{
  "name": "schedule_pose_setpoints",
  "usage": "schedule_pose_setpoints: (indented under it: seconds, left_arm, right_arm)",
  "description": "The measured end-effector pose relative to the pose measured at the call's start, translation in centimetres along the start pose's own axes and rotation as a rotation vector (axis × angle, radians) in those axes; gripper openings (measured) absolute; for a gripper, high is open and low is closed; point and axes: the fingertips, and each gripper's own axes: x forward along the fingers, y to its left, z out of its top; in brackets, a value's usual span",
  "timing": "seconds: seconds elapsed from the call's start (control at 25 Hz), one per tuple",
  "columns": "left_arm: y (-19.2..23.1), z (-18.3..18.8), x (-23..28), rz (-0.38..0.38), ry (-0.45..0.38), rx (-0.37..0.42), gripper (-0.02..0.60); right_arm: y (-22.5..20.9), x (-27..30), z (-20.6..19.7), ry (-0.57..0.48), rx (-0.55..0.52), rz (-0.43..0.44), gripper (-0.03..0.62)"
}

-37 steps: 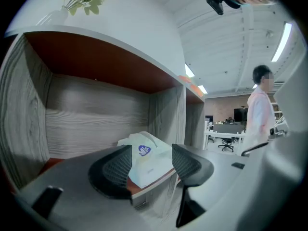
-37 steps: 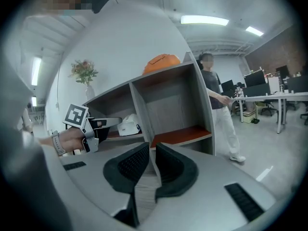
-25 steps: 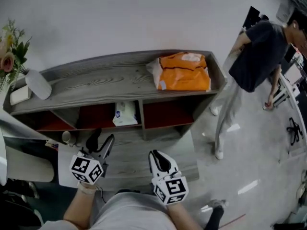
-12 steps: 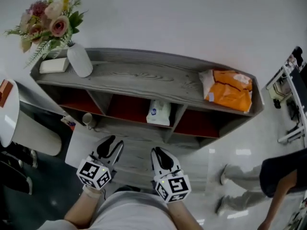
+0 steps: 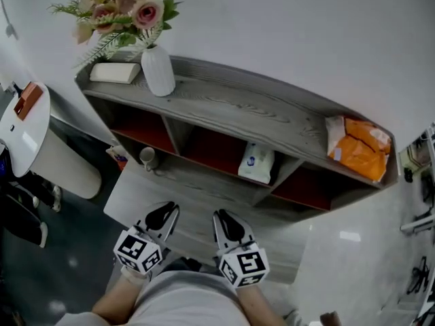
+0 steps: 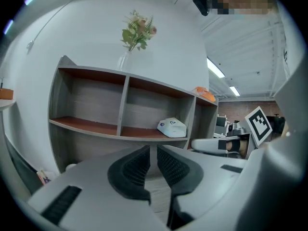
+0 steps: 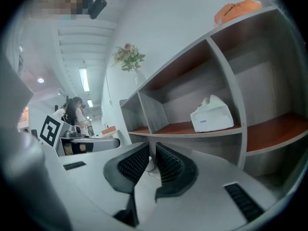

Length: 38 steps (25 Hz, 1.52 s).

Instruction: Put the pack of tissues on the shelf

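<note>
The white pack of tissues point(image 5: 257, 163) lies in the middle compartment of the grey wooden shelf point(image 5: 238, 111), and it also shows in the left gripper view point(image 6: 172, 127) and the right gripper view point(image 7: 211, 115). Both grippers hang low in front of the shelf, well apart from the pack. My left gripper point(image 5: 166, 211) is closing; a narrow gap is left between its pads point(image 6: 136, 165) and nothing is in it. My right gripper point(image 5: 223, 217) is shut and empty, with its pads point(image 7: 134, 163) almost touching.
On the shelf top stand a white vase of flowers point(image 5: 158, 70), a flat white box point(image 5: 114, 73) and, at the right end, an orange bag point(image 5: 360, 151). A round white table point(image 5: 24, 117) is at the left. A small cup point(image 5: 147, 156) sits by the shelf's foot.
My left gripper's jaws have come from wide open to nearly together. The head view has swung left, so the shelf now slants to the right, and the person at the right is out of view.
</note>
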Motion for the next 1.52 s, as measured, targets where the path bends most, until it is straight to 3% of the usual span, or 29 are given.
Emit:
schedule_pose_setpoints:
  seconds: [0.56,1.52]
  left_arm:
    - [-0.1,-0.5,-0.7,-0.029,-0.001,-0.035,0.023]
    - [-0.5,-0.6,0.7,-0.069,0.016,-0.051,0.017]
  right_arm:
    - [1.0,0.9,-0.5,0.014,-0.013,0.040,0.051]
    - [-0.6,0.3,0.1,-0.002,-0.019,0.002,0.046]
